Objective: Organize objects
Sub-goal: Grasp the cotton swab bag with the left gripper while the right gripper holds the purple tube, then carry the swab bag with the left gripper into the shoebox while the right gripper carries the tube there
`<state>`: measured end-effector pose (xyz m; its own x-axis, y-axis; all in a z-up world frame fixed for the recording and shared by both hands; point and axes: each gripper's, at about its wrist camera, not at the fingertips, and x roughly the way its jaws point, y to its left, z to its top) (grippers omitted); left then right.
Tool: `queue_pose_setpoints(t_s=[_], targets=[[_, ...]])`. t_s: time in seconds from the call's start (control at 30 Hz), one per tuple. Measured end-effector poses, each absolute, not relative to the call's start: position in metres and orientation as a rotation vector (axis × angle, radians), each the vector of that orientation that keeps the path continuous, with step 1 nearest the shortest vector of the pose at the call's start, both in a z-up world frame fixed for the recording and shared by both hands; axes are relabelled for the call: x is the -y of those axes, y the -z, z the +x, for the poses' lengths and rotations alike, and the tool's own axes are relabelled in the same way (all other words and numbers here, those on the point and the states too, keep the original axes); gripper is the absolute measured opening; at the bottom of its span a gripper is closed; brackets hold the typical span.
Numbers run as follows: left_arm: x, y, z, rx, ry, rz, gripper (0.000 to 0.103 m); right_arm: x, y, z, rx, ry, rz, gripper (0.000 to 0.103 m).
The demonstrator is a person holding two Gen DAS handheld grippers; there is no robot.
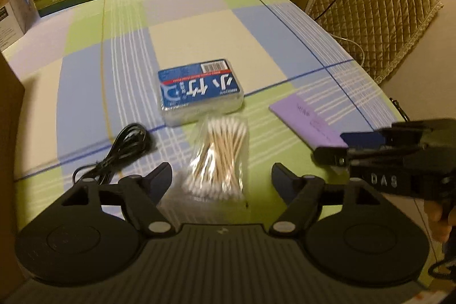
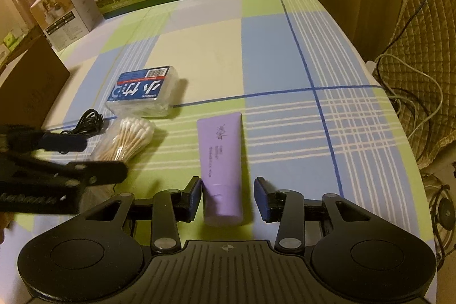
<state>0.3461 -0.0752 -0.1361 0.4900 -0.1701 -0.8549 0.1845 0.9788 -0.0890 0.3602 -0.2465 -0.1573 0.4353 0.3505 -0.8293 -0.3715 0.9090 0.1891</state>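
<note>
Little looks done: left tongs (image 1: 221, 181) released over the swab bag (image 1: 219, 158), right tongs (image 2: 228, 197) released astride the purple tube (image 2: 222, 161), both still lying near on the table (image 2: 285, 47).
</note>
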Motion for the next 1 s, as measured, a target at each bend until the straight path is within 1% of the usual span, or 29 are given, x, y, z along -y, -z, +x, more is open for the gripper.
queue_pose_setpoints(t_s=[0.07, 0.1, 0.2, 0.23, 0.3, 0.37, 0.4, 0.43, 0.73, 1.0], targets=[[0.079, 0.141, 0.353, -1.047, 0.211, 0.028, 0.072, 0.246, 0.158, 0.361, -1.020, -0.452, -0.023, 0.038], [0.082, 0.145, 0.355, -1.055, 0.202, 0.045, 0.069, 0.245, 0.158, 0.362, -1.017, -0.456, -0.024, 0.038], [0.084, 0.154, 0.359, -1.069, 0.183, 0.065, 0.058, 0.241, 0.160, 0.366, -1.003, -0.465, -0.048, 0.038], [0.084, 0.157, 0.359, -1.075, 0.176, 0.063, 0.052, 0.240, 0.160, 0.367, -0.999, -0.466, -0.055, 0.038], [0.083, 0.160, 0.359, -1.077, 0.165, 0.044, 0.043, 0.237, 0.161, 0.368, -0.993, -0.471, -0.068, 0.038], [0.083, 0.160, 0.356, -1.073, 0.147, 0.030, 0.038, 0.234, 0.162, 0.367, -0.983, -0.479, -0.098, 0.038], [0.083, 0.160, 0.355, -1.072, 0.142, 0.028, 0.034, 0.232, 0.163, 0.365, -0.975, -0.486, -0.130, 0.037], [0.084, 0.159, 0.353, -1.073, 0.139, 0.026, 0.032, 0.229, 0.163, 0.362, -0.967, -0.495, -0.163, 0.030], [0.087, 0.156, 0.323, -1.098, 0.082, -0.025, 0.028, 0.233, 0.161, 0.336, -0.987, -0.578, -0.209, 0.029], [0.084, 0.145, 0.285, -1.087, 0.022, -0.082, 0.025, 0.236, 0.144, 0.306, -0.949, -0.680, -0.213, 0.029]])
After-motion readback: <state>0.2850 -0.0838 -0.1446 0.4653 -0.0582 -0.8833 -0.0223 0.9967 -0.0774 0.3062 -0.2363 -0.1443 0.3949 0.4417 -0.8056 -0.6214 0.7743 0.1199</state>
